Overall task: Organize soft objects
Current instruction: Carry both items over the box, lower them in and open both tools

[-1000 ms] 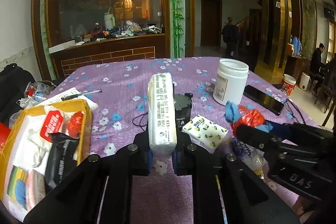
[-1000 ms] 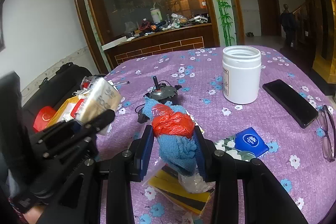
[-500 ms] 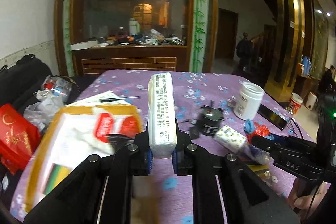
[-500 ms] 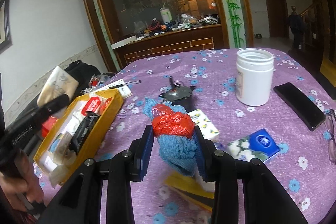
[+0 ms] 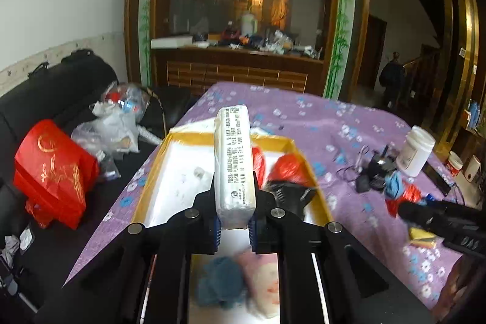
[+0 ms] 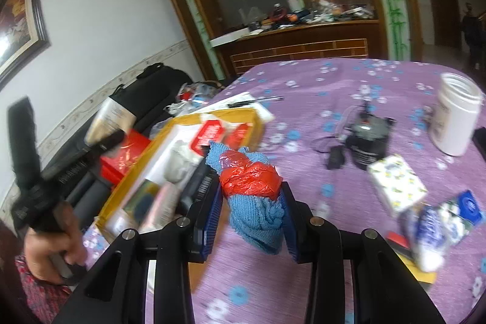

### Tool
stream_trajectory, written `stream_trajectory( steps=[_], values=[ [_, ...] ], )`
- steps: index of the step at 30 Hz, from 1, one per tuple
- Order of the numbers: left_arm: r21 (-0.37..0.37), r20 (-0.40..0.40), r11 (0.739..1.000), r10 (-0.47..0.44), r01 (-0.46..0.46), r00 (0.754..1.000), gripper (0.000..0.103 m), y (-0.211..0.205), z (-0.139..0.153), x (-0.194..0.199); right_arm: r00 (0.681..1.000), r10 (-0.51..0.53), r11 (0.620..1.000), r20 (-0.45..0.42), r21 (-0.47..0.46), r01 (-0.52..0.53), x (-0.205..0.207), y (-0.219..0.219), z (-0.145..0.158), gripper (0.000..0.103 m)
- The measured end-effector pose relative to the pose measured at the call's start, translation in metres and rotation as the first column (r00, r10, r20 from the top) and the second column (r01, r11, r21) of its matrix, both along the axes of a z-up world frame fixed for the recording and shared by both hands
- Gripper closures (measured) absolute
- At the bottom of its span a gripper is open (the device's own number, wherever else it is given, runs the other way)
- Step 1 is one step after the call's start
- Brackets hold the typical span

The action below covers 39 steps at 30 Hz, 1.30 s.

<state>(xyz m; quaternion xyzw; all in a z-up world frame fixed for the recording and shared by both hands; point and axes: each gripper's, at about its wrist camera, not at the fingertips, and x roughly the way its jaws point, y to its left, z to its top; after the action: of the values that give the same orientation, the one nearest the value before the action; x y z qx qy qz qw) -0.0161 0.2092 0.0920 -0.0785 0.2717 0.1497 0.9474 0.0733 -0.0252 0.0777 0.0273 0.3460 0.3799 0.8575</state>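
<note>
The white tissue pack (image 5: 234, 160) stands on its narrow end between the pads of the left hand-held gripper (image 5: 233, 225), which is closed tight on its lower part. The pack hangs above the yellow box (image 5: 152, 175) that lies near the left edge of the table (image 5: 349, 123). Inside the box I can see a red packet (image 5: 287, 169), a black item (image 5: 288, 193), and, blurred near the camera, something dark blue (image 5: 220, 281) and something pink (image 5: 265, 284).

The blue cloth (image 6: 258, 217) with a red plastic bag (image 6: 249, 175) bunched on top of it is held by the right hand-held gripper (image 6: 250, 220). Its jaws stand at a narrow gap and press on the cloth from both sides. The bundle is above the purple flowered tablecloth, just beside the right wall of the yellow box (image 6: 240, 114). In the right wrist view the left hand-held gripper (image 6: 100, 138) shows at the left side with the tissue pack (image 6: 111, 119), and a hand (image 6: 51, 248) grips its handle.

Further out on the table there are a small floral tissue pack (image 6: 396, 182), a blue packet (image 6: 469, 207) near the right edge, a black round device (image 6: 369, 138) with a cable, and a white jar (image 6: 455, 117). A pen (image 6: 255, 101) lies on papers behind the box. To the left of the table, a red bag (image 5: 51, 169) and clear plastic bags (image 5: 112, 123) rest on a black sofa (image 5: 54, 87). A person (image 5: 390, 81) stands far back in the room.
</note>
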Motion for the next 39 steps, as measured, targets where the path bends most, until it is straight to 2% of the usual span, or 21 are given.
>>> stream_trajectory(
  steps=[7,16,21,29,39],
  values=[
    [-0.026,-0.085,1.000,-0.002,0.000,0.996,0.092,0.019,-0.026,0.008,0.997,0.073,0.997,-0.031,-0.025,-0.074,0.004,0.059,0.003,0.066],
    [-0.090,-0.161,0.996,-0.011,-0.003,0.987,0.092,0.043,-0.049,0.014,0.986,0.115,0.990,-0.117,-0.064,-0.123,0.020,0.114,-0.026,0.066],
    [-0.110,-0.177,0.994,-0.013,-0.006,0.984,0.092,0.049,-0.055,0.014,0.985,0.117,0.987,-0.127,-0.099,-0.130,0.025,0.134,-0.036,0.066],
    [-0.157,-0.184,0.988,-0.033,0.003,0.982,0.091,0.054,-0.056,0.016,0.986,0.112,0.983,-0.120,-0.132,-0.128,0.026,0.148,-0.045,0.063],
    [-0.197,-0.160,0.980,-0.057,0.025,0.985,0.089,0.052,-0.048,0.011,0.984,0.128,0.986,-0.125,-0.091,-0.140,0.021,0.144,-0.038,0.055]
  ],
)
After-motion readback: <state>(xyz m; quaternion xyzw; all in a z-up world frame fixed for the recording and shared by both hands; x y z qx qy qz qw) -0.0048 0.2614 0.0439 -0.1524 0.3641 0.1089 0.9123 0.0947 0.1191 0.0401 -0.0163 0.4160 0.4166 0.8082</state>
